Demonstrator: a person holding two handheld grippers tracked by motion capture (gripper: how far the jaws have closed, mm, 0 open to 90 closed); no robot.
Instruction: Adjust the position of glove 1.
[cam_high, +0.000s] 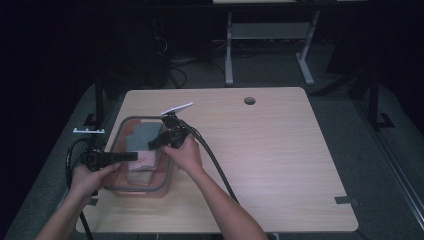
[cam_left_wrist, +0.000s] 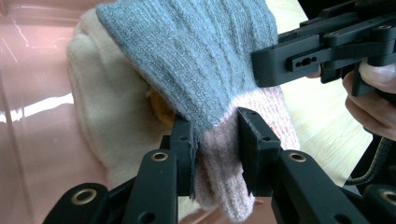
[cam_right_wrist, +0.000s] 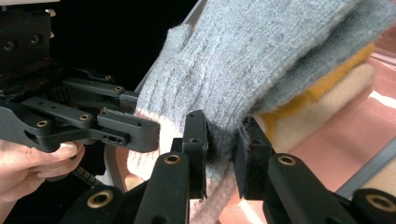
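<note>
A grey knitted glove (cam_left_wrist: 201, 56) with a pink cuff (cam_left_wrist: 219, 154) lies across a cream knit piece (cam_left_wrist: 107, 107) and something yellow (cam_left_wrist: 161, 109) inside a pink bin (cam_high: 167, 175) with a grey rim. My left gripper (cam_left_wrist: 215, 126) is shut on the pink cuff end. My right gripper (cam_right_wrist: 223, 130) is shut on the grey part of the same glove (cam_right_wrist: 261, 51), close beside the left one. In the high view both grippers, left (cam_high: 131, 156) and right (cam_high: 152, 144), meet over the bin's middle, with the glove (cam_high: 145, 132) stretching toward the far end.
The bin sits at the left of a light wooden table (cam_high: 270, 150) with a cable hole (cam_high: 249, 100) near its far edge. A strip of black tape (cam_high: 346, 201) marks the right front corner. Another table's white legs (cam_high: 229, 50) stand behind.
</note>
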